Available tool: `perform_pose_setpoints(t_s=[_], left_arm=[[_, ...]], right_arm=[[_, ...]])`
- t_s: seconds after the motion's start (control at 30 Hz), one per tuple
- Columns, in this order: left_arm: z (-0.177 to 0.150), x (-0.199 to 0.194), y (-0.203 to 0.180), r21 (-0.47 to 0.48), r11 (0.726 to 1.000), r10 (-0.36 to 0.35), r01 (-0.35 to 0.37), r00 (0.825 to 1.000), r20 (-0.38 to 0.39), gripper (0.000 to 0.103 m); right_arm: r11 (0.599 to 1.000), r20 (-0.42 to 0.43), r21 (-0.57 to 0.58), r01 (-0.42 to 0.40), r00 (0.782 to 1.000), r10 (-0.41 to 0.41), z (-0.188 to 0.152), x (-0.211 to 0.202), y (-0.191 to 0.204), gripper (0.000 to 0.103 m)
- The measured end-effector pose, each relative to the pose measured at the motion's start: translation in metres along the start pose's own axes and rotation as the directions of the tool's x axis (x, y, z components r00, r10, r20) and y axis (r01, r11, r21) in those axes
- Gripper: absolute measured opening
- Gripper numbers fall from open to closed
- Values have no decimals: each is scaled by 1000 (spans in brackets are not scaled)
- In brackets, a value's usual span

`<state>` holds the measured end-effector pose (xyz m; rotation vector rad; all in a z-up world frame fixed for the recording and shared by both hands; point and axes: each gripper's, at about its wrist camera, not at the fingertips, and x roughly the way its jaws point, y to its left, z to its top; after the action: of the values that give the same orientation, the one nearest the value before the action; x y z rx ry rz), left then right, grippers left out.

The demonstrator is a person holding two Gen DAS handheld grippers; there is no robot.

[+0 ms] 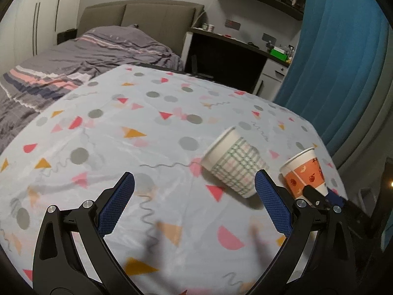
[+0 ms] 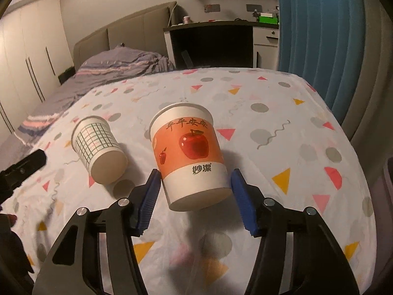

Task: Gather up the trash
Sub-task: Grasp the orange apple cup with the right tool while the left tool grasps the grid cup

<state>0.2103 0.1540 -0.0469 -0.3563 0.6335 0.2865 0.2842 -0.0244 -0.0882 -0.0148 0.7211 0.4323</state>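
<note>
A: Starting at the left, what is the left gripper (image 1: 194, 204) doing?

B: Its blue pads stand spread wide with only the patterned tablecloth (image 1: 147, 123) between them. It holds nothing. Just ahead of its right finger lies the checked paper cup (image 1: 234, 163), tipped on its side with the open mouth facing away toward the bed (image 1: 73, 54).

A: And further right?

B: The apple-print paper cup (image 2: 190, 152), the orange one, sits between the pads of the right gripper (image 2: 195, 194). The pads flank its white lower band near the base. The left pad looks right against the wall; on the right I cannot be sure whether there is contact or a sliver of gap, since the fisheye bends that edge. The cup leans toward the camera rather than standing square.

A: How would these cups handle?

B: I'd judge both as light, thin-walled paper, probably empty. They crush easily, and the smooth coating may let them slip. The wall is stiffest close to the base and at the rolled rim, so the low grip on the orange cup seems sensible; a gentle squeeze should do.

A: And the checked one?

B: Lying down it can roll. I'd take it across the body near the base, pads on opposite sides of the wall, and close slowly.
</note>
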Motion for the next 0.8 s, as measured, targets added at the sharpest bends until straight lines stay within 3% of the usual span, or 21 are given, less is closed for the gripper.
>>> perform_pose_setpoints(t_s=[0.13,0.3,0.57,0.8], left_arm=[[3,6,-19,10,1000,-29,29,1000,5,97],[6,30,-40,10,1000,23,-23,1000,3,97],[9,64,-55,-23,998,59,-60,996,-72,96],[4,81,-55,-38,999,22,-28,991,-131,85]], right_arm=[[999,38,45,26,999,-28,-4,-19,-10,58],[996,107,42,74,991,-78,-11,-52,-15,58],[997,145,63,54,987,-63,-19,-73,-28,58],[996,146,74,41,988,-52,-21,-71,-33,58]])
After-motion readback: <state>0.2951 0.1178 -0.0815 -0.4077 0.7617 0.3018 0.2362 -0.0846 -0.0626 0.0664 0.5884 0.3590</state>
